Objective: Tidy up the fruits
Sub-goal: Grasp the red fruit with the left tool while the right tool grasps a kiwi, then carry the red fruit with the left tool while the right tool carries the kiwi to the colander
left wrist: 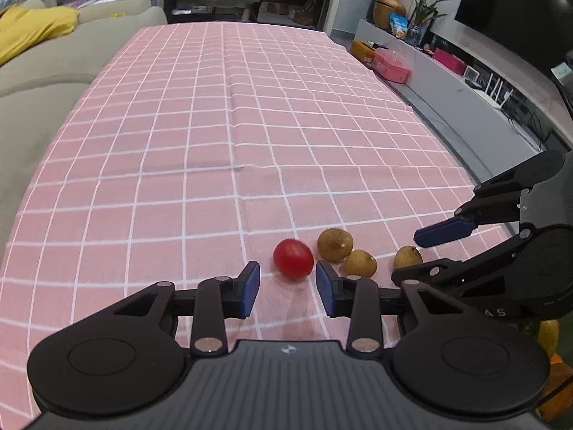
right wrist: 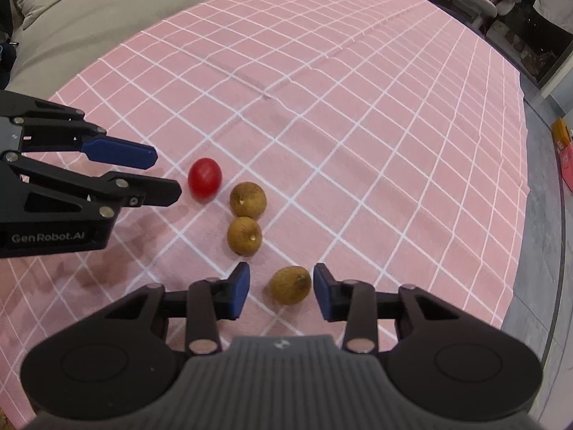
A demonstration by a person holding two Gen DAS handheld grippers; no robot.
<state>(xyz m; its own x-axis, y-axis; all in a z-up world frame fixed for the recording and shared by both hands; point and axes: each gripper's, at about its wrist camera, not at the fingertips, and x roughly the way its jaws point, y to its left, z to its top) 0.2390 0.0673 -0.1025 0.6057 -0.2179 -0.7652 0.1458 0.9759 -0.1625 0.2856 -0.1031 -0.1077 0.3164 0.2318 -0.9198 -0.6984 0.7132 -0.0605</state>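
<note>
One pink checked tablecloth [left wrist: 250, 107], beige sofa [left wrist: 53, 64]

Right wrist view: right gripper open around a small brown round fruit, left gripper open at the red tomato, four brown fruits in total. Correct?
Not quite: the right wrist view shows three small brown round fruits, not four. Right gripper, left gripper and red tomato are as stated.

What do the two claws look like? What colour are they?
Both claws match. The left claw and right claw are black, with flat blue pads on the fingertips, thin linkage bars joined by silver pins, two big round discs and a grey ribbed middle. White letters on the left claw's side read "GenRobot.AI". No cables or sleeves show.
</note>
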